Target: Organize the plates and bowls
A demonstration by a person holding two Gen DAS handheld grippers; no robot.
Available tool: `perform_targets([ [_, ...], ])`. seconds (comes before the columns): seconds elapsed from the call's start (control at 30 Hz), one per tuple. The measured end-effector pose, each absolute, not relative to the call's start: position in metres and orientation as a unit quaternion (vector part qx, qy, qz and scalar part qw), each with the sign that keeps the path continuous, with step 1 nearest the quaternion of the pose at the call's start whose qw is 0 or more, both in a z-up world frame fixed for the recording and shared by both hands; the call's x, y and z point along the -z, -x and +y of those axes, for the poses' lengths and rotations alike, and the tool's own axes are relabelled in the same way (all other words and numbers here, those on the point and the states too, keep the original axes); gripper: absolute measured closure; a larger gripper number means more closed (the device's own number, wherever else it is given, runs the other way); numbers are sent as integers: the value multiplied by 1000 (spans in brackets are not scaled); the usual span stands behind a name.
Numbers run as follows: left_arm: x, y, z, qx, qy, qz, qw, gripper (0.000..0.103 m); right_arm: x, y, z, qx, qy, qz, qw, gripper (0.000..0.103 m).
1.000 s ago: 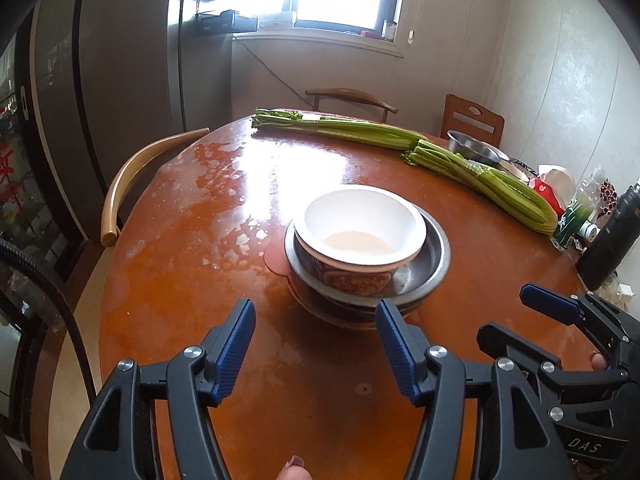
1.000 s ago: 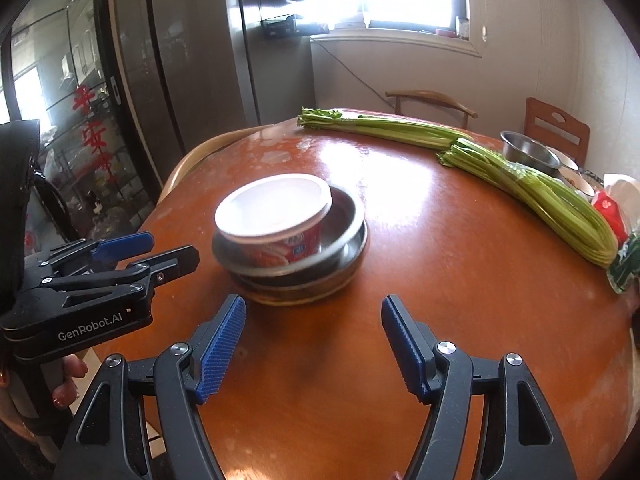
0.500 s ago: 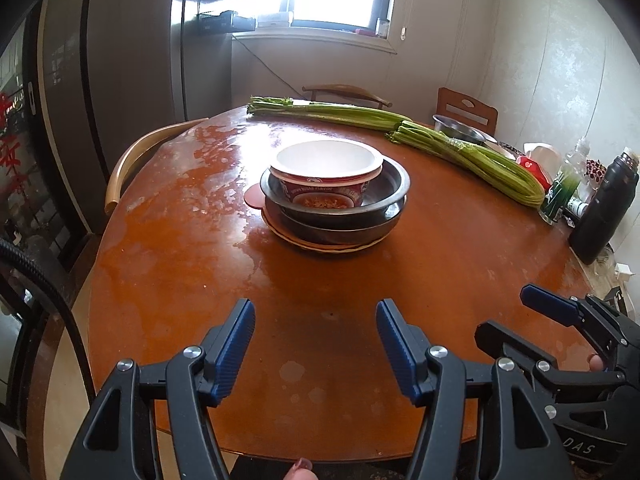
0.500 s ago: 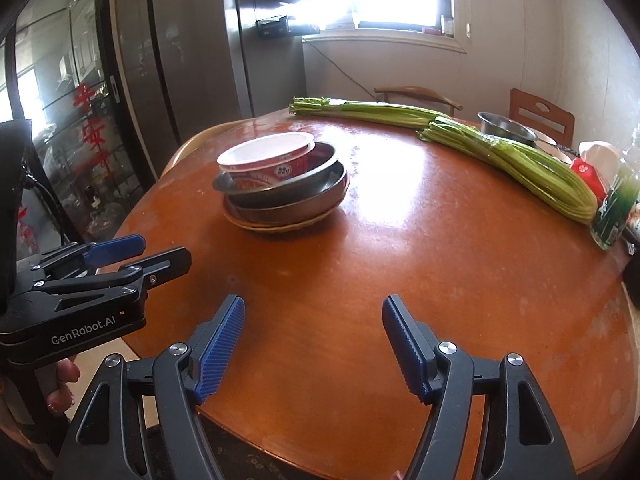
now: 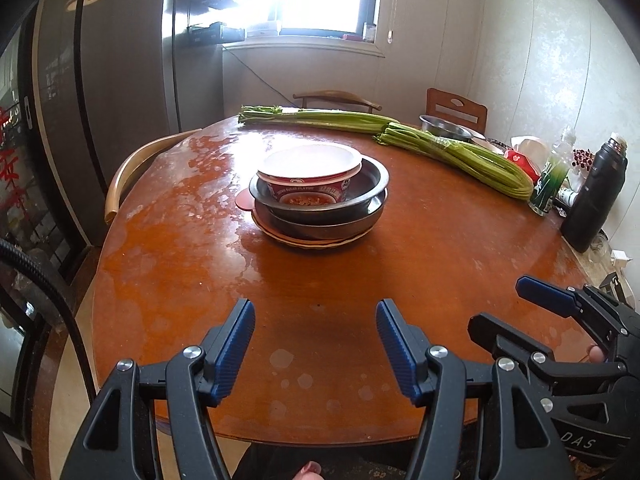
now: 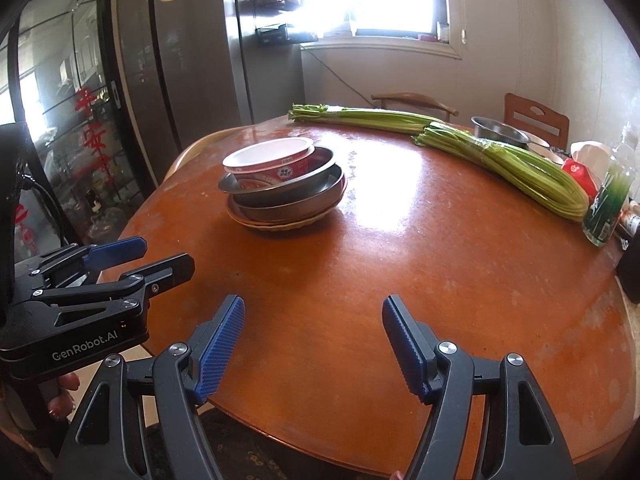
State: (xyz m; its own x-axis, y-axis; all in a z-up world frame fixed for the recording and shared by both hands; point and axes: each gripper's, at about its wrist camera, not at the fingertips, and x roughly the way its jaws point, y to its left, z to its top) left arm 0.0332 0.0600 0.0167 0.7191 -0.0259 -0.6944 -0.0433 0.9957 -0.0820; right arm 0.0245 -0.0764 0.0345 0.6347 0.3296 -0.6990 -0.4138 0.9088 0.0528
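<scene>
A stack stands on the round wooden table [image 5: 440,248]: a white and red paper noodle bowl [image 5: 310,174] [image 6: 272,162] sits in two nested steel bowls [image 5: 360,196] [image 6: 316,192] on a woven plate [image 5: 312,243] [image 6: 276,224]. My left gripper [image 5: 316,344] is open and empty over the near table edge, well short of the stack. My right gripper [image 6: 314,344] is open and empty beside it, also near the edge. Each gripper shows in the other's view: the right one in the left wrist view [image 5: 552,320] and the left one in the right wrist view [image 6: 120,260].
Two bundles of celery [image 5: 452,152] [image 6: 500,160] lie across the far side. A steel bowl [image 5: 444,125], a red packet [image 5: 520,160], a green bottle [image 5: 550,184] and a black flask [image 5: 596,196] stand at the right. Chairs [image 5: 132,168] ring the table.
Both grippers have pulled back from the stack towards the near table edge and levelled out. The stack now looks farther away. Both stay open.
</scene>
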Motion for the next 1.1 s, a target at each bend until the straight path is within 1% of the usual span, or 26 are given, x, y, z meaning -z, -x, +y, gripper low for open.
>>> perform_targets([
  [0.8, -7, -29, 53, 1, 36, 384, 923, 40, -27, -20, -86, -184, 48, 382, 904, 30],
  [1.1, 0, -45, 67, -20, 38, 397, 917, 40, -21, -39, -115, -154, 33, 391, 907, 30],
])
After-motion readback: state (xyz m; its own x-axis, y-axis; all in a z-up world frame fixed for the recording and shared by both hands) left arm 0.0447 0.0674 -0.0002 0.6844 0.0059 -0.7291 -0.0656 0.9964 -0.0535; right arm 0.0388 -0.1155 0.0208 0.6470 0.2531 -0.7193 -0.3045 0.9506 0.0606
